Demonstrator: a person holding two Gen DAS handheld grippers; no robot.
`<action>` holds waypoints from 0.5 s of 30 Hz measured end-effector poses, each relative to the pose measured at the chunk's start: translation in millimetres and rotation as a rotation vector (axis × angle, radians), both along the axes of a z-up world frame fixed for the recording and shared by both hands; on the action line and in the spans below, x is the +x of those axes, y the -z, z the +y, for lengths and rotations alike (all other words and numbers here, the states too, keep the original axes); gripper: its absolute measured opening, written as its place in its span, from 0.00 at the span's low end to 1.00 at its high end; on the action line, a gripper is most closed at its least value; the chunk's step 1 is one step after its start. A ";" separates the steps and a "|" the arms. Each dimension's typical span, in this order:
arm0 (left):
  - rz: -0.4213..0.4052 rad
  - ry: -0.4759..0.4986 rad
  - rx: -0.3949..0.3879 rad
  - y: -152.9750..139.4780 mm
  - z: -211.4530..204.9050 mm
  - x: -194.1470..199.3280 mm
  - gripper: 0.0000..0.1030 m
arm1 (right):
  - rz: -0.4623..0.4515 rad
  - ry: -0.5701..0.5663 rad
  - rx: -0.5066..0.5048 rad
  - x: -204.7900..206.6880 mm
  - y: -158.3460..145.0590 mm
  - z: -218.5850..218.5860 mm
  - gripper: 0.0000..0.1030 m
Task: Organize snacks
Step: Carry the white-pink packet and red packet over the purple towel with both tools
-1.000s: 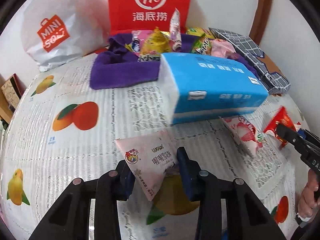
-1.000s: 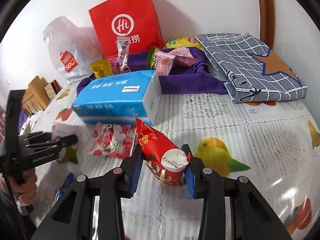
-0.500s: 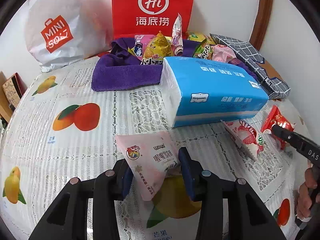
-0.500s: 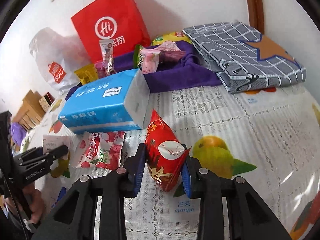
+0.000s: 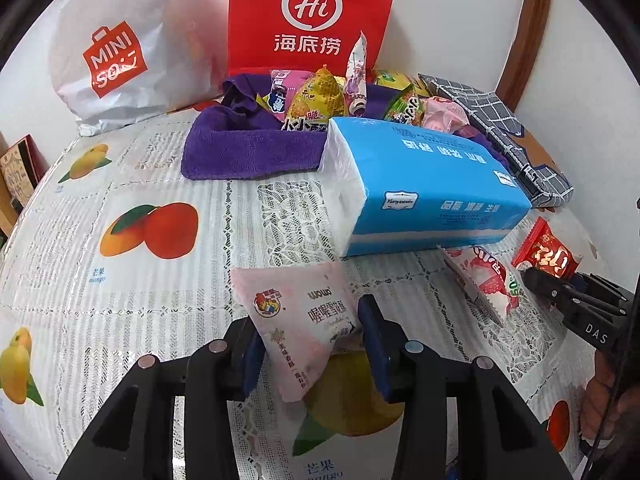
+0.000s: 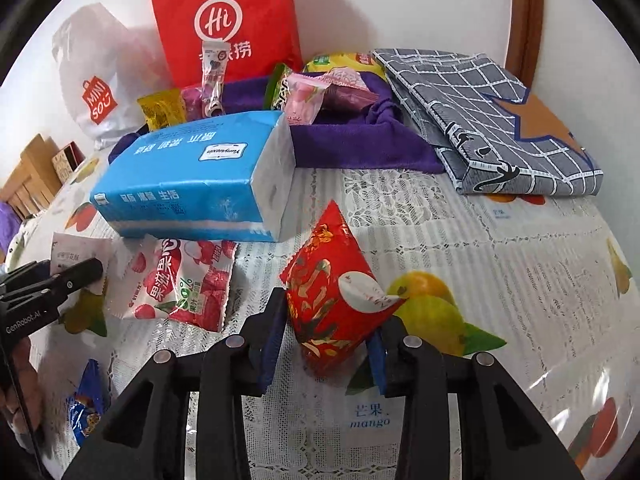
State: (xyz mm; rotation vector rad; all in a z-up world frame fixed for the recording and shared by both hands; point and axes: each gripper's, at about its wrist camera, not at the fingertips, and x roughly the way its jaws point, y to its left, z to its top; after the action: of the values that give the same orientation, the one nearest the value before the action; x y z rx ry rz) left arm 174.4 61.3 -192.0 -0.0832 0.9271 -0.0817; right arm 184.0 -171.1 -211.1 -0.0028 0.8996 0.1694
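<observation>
Covering the whole table, the white lace-pattern cloth printed with mangoes and oranges point(image 5: 160, 184) is the ground for everything here. At the far side a purple towel folded into a soft nest point(image 5: 240, 148) holds a heap of small snack packets point(image 5: 316, 100) — I judge this is the collecting place, since the packets are gathered there against the red paper bag with the white "Hi" logo point(image 5: 312, 12). The long blue plastic pack of tissues point(image 5: 424, 184) lies just in front of the towel, so anything carried to the nest must probably go over it or around it. A flat white-and-red packet with lychee pictures point(image 6: 184, 280) rests loose on the cloth beside the tissue pack, not yet picked up.

The right gripper point(image 6: 326, 332) is closed on the shiny red pillow-shaped snack packet with a white round sticker point(image 6: 336, 296); the jaws press both its sides near the bottom, and the top corner points up and away. The left gripper point(image 5: 308, 344) is closed about halfway on the pale pink square snack sachet with dark print point(image 5: 304, 316) — it pinches the lower part, and the sachet stands tilted above the cloth.
</observation>
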 end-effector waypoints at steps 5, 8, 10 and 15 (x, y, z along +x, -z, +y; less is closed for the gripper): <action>-0.005 -0.007 -0.022 -0.8 2.6 -1.8 0.36 | 0.001 0.001 0.031 0.7 -0.2 -4.9 0.35; -0.008 -0.007 -0.059 -0.6 6.1 -3.9 0.34 | -0.001 0.014 0.035 1.3 -0.9 -7.5 0.35; -0.009 -0.008 -0.065 -0.2 6.2 -4.5 0.33 | -0.005 0.036 0.044 1.0 -1.6 -11.8 0.34; -0.008 0.005 -0.076 -0.1 5.1 -4.0 0.33 | -0.054 0.073 0.060 -5.4 -10.0 -21.9 0.31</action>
State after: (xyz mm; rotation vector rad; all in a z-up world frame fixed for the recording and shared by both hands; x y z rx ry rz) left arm 170.4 66.4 -191.9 -0.1509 0.9166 -0.1223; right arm 178.6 -193.0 -201.1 0.0809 0.8391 0.1279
